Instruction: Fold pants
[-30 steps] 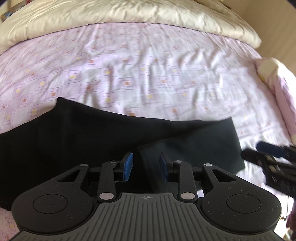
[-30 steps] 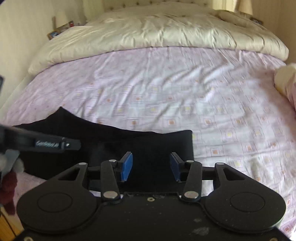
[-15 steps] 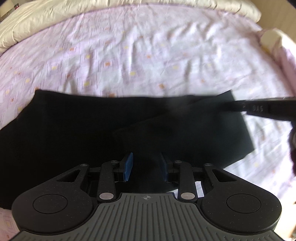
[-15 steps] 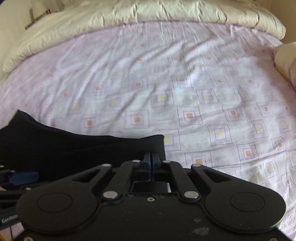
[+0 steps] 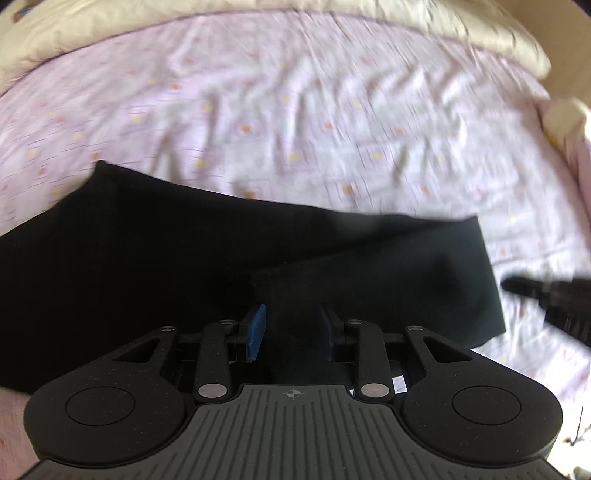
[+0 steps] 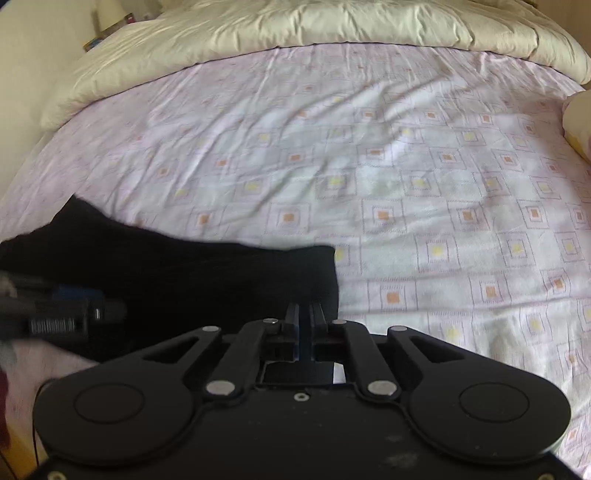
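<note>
Black pants (image 5: 184, 266): right gripper (image 6: 303, 321) apparently pinches the hem; left gripper (image 5: 291, 332) spread.

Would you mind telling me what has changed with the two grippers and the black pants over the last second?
The right gripper went from open to shut, its pads closing at the near corner of the black fabric pants by the leg end; whether cloth is pinched is hidden. The left gripper stayed open above the pants' near edge, gripping nothing. The pants remain flat on the pink patterned bedsheet, with the cream duvet unmoved.
</note>
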Tool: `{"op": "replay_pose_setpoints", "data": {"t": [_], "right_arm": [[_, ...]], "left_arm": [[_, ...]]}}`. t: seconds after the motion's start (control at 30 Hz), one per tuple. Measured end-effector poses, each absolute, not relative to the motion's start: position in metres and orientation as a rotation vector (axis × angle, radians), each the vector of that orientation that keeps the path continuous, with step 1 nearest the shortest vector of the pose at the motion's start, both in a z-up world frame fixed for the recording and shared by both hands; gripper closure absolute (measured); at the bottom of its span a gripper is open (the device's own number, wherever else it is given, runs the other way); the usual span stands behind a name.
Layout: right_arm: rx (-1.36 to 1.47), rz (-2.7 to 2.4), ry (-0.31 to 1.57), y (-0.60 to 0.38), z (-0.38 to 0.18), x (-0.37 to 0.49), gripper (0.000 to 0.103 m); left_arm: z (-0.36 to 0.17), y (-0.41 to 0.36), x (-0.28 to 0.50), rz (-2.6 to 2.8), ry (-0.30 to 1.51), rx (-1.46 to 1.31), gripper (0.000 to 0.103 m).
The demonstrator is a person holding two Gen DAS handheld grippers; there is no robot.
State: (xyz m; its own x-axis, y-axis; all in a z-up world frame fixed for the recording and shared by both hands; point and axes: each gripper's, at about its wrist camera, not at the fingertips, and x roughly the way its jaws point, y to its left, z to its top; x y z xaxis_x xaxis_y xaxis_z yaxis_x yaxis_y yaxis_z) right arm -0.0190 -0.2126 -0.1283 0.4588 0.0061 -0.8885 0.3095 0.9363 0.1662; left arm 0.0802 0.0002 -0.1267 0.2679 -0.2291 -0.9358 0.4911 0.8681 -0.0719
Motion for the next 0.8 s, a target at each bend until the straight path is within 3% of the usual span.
{"op": "replay_pose_setpoints", "data": {"t": [0.3, 0.4, 0.5, 0.8], "right_arm": [[0.269, -0.15, 1.179, -0.197, -0.165, -0.038, 0.093], [0.315, -0.137, 1.131, -0.201, -0.152, -0.043, 0.088], [0.331, -0.123, 1.053, -0.201, -0.134, -0.047, 0.074], [0.314, -0.051, 0.95, -0.168, -0.098, -0.04, 0.069]], "left_arm": [[-0.089, 0.04, 0.047, -0.356, 1.14, 0.167, 0.073], [-0.076, 0.06, 0.038, -0.297, 1.102, 0.147, 0.073], [-0.068, 0.081, 0.038, -0.252, 1.082, 0.111, 0.073], [-0.055, 0.132, 0.05, -0.096, 1.025, 0.098, 0.072]]}}
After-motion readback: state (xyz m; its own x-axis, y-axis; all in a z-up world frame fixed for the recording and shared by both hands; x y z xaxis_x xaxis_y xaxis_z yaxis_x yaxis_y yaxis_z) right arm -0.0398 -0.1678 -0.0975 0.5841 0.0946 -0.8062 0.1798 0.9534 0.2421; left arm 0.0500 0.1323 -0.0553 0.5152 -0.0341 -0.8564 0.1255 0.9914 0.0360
